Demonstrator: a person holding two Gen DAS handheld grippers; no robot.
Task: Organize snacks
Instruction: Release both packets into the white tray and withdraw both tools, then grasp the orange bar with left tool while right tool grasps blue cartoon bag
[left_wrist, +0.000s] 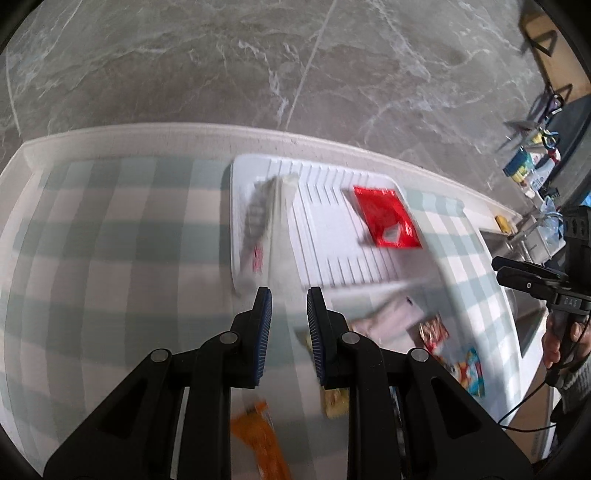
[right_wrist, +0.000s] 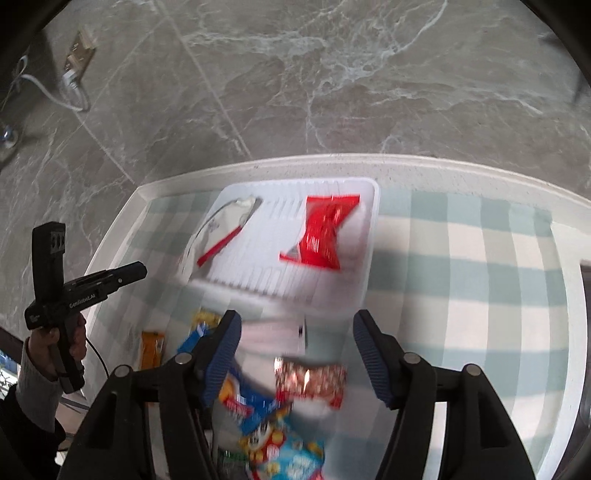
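Beyond the white tray, bare checked cloth to the table edge

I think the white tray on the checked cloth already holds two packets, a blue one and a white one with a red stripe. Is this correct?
Not quite: the coloured packet in the white tray is red, not blue. The right wrist view shows the red packet lying there, with the white packet with a red stripe beside it. The blue packets lie outside the tray, on the checked cloth.

Grey marble floor, checked tablecloth, wall socket w/ white cable, cluttered shelf.
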